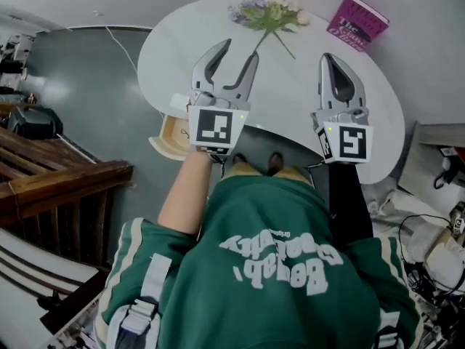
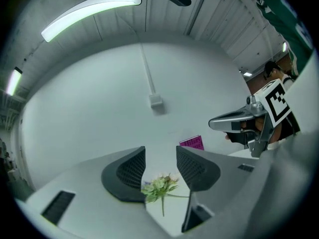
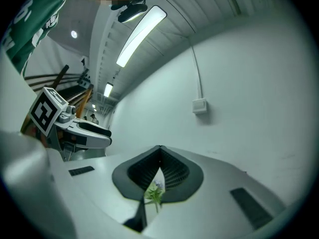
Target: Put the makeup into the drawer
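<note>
Both grippers were held out side by side over the white tabletop [image 1: 171,46], well apart, each aimed level and away from the person toward the far edge. The left gripper [image 1: 242,47] was carried on a bare forearm [image 1: 185,187] that was stretched forward from a green sweatshirt [image 1: 283,267]. The right gripper [image 1: 329,58] was borne on an arm clad in a black sleeve [image 1: 349,198]. The hands themselves were hidden behind the marker cubes.

The jaws of the left gripper [image 2: 160,156] were seen spread apart in its own view, with nothing gripped. Only a sprig of flowers [image 2: 159,185] lying farther off on the tabletop was framed by the gap. The jaws of the right gripper [image 3: 159,151] were seen pressed together at their tips, with nothing clamped. The same flowers [image 3: 154,193] were glimpsed through the narrow slit lower down.

In the head view the flowers [image 1: 270,13] were laid at the far edge of the tabletop, and a pink book [image 1: 356,22] was set at the far right edge. A pale drawer [image 1: 171,137] was shown pulled open below the near left edge, partly covered by the left gripper's marker cube [image 1: 216,129]. The makeup could not be made out in any view, and what lay inside the drawer could not be told.
</note>
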### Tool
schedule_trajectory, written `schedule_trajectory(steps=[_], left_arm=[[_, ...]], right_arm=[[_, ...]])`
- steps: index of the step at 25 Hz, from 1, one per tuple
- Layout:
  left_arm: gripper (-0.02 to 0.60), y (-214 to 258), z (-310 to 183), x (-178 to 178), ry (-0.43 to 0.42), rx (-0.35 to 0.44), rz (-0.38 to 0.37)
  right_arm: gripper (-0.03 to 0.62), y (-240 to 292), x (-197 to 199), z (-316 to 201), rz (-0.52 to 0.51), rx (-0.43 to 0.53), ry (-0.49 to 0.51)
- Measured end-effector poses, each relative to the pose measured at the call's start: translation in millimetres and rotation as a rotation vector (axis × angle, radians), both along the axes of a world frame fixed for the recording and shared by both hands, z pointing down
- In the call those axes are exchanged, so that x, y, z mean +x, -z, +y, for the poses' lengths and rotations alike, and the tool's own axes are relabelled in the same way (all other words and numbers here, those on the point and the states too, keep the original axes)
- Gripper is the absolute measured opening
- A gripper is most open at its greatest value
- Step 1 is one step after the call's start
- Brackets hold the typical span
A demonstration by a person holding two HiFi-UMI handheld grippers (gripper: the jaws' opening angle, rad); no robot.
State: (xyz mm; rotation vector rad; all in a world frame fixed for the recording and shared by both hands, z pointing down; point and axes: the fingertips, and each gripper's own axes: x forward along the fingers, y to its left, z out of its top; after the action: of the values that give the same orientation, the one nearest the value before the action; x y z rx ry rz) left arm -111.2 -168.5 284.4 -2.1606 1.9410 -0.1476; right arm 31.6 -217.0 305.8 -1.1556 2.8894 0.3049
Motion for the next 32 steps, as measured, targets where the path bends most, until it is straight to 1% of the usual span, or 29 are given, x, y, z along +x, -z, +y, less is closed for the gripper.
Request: schedule_trajectory(steps=[3,6,10,14,17,20,22,24,26,29,32], left_arm=[[0.212,-7.2,-16.8,44.7,-0.08,-0.005,-0.003],[0.212,-17.1,-34.9,98.0,-0.185,-0.019,-0.002],[0.212,-31.0,-54.1,161.9,-0.304,-0.048,0.017],[0.212,-45.2,-68.2,223.4,-0.425,-0.094,0.017],[0.212,-51.9,-74.9,259.7,-0.497,-0.105,0.014],[0.212,-59.1,-77.6,283.9,-0.546,-0.124,0.006],[0.212,-73.2,-78.4,301.0,-0.609,-0.17,-0.017],[0.212,-103.7,-78.9,321.3,-0.703,-0.262,-0.079],[0.212,-143.3,-80.7,337.4,-0.776,-0.35,-0.188],[0.213,-201.7,-85.0,353.6,-0.858,-0.459,-0.366],[0.22,-249.6,-87.9,361.5,-0.919,-0.54,-0.516]], right_arm=[[0.009,-3.7,48.0,-4.8,0.003,0.004,-0.077],[0.009,-9.2,104.2,-8.3,0.007,-0.002,-0.179],[0.009,-16.1,169.8,-11.0,0.007,-0.015,-0.294],[0.009,-24.4,230.1,-7.9,0.002,-0.026,-0.415],[0.009,-28.8,263.2,-5.3,-0.005,-0.038,-0.48],[0.009,-31.1,282.4,-3.7,-0.009,-0.047,-0.517],[0.009,-32.3,289.4,-4.1,-0.007,-0.051,-0.53],[0.009,-34.5,292.4,-4.6,-0.003,-0.055,-0.534],[0.009,-39.0,294.9,-4.6,0.001,-0.064,-0.533],[0.009,-44.4,301.9,-6.0,-0.002,-0.077,-0.543],[0.009,-48.1,310.0,-6.4,0.004,-0.086,-0.56]])
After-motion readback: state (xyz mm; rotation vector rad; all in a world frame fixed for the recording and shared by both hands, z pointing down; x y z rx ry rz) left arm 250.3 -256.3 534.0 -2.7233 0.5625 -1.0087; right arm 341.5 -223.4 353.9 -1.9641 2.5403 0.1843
